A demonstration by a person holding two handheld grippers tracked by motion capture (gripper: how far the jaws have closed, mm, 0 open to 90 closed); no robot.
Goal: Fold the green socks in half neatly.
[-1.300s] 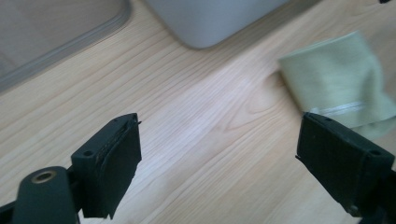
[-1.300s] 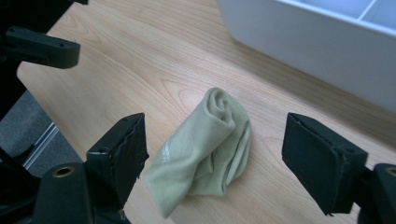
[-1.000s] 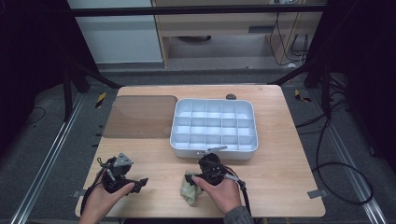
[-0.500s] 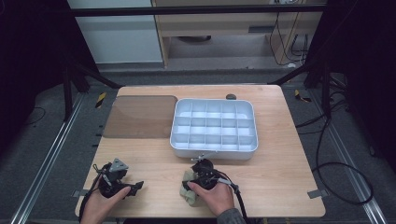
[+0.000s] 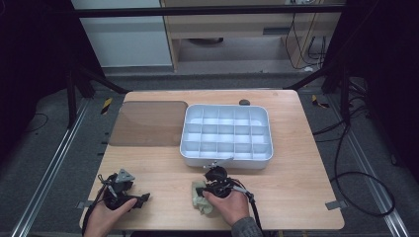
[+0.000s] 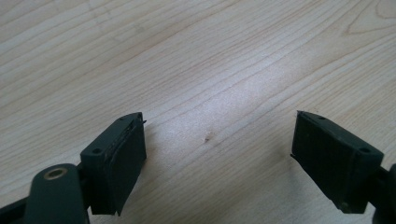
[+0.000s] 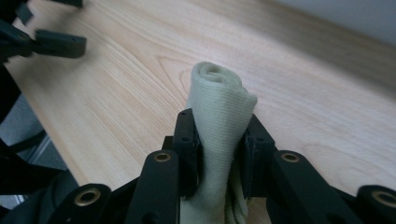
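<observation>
A pale yellow-green cloth [image 5: 201,201] lies bunched on the wooden table [image 5: 296,197] near its front edge. My right gripper [image 5: 199,189] points left at it. In the right gripper view the jaws have just been closing, and both pads now press a rolled fold of the cloth [image 7: 222,107] that stands up between them in the right gripper [image 7: 219,140]. My left gripper [image 5: 142,199] rests low at the table's front left. Its fingers [image 6: 116,154] stand wide apart over bare wood, with nothing in the left gripper [image 6: 219,116].
A white tray [image 5: 225,163] with several compartments sits just behind the right hand. A brown translucent sheet [image 5: 148,123] lies to the tray's left. A small dark object [image 5: 244,102] sits at the far edge. The left gripper [image 7: 56,44] shows at the right gripper view's upper left.
The right gripper's jaws have closed onto the cloth. The left hand has sunk a little toward the front edge, and its jaws stay apart.
</observation>
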